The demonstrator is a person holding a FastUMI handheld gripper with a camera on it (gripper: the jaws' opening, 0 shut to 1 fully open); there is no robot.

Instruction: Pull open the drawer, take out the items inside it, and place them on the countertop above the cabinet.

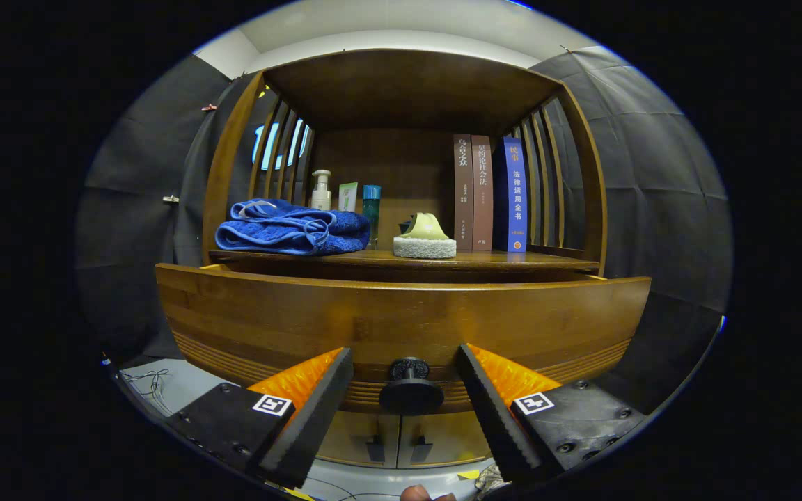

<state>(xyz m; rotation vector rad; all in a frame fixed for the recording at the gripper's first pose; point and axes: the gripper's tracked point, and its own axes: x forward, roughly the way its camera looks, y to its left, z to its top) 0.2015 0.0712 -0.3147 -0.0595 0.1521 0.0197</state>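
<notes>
1. Tool (406, 410) open, fingers spread to either side of the drawer knob (411, 390); no contact visible.
2. Knob sits centred between the fingertips, stem pointing straight back at the tool.
3. Drawer (401, 323) front looks slid out from under the worktop (512, 260); long axis runs crosswise. Contents hidden.
4. Blue towel (293, 227) and sponge (424, 240) lie on the worktop.

Tool-mounted fisheye, close, level, facing drawer front (401, 320).

Glossy wooden drawer (401, 320) — soft cloth towel (293, 227)
</notes>
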